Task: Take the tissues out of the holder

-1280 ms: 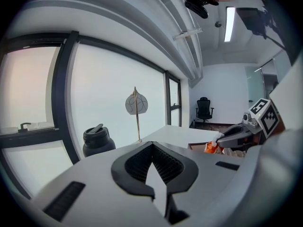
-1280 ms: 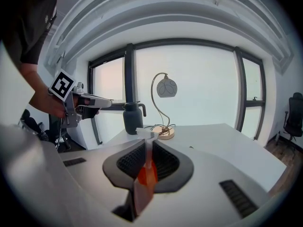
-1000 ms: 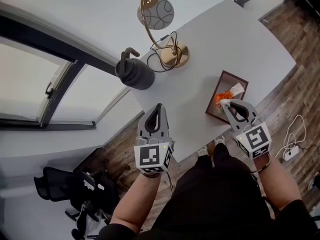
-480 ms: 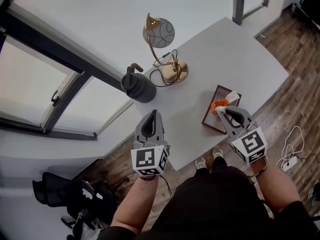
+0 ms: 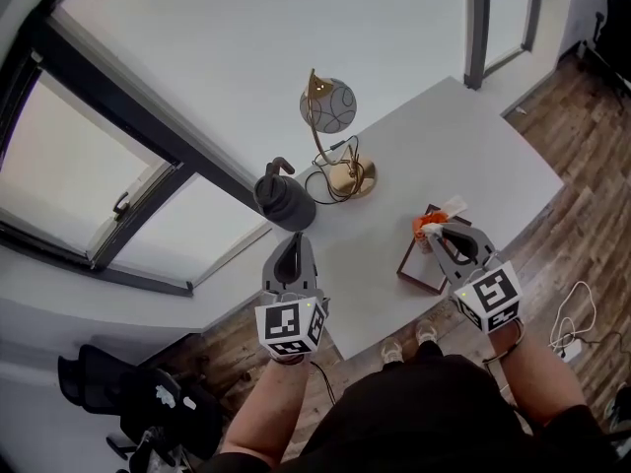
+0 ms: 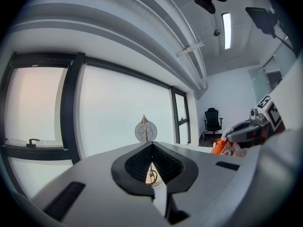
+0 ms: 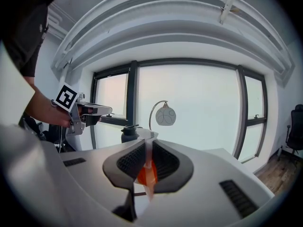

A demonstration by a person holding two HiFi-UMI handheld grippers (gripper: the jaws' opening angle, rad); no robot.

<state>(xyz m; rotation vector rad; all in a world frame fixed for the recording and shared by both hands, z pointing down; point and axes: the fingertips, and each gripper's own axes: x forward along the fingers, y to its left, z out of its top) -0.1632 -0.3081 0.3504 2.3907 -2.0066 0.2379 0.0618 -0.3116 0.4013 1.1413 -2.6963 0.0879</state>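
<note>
**Head view.** The tissues [image 5: 426, 224], an orange-and-white soft pack, are pinched at the tip of the right gripper [image 5: 436, 233], above the far end of the brown rectangular tissue holder [image 5: 418, 265]. The holder lies near the front edge of the white table [image 5: 444, 146]. A white corner shows at the holder's far end. Whether it belongs to the pack cannot be told, nor whether the pack has cleared the holder. The pack is gripped by one end, probably so that it can be drawn straight up and out. The left gripper [image 5: 292, 240] hangs well apart from the holder, in front of the dark round jug [image 5: 284, 198] and the gold-stemmed lamp with a patterned globe shade [image 5: 330, 106]. It carries nothing and appears to be parked out of the way.

**Left gripper view.** The jaws meet at the tip with nothing between them. Only the lamp shows through the gap behind the pads.

**Right gripper view.** The ribbed pads are closed on a thin orange-and-white fold of the pack, which hangs below them. The narrow hold suits soft wrapping, though it could slip.
</note>
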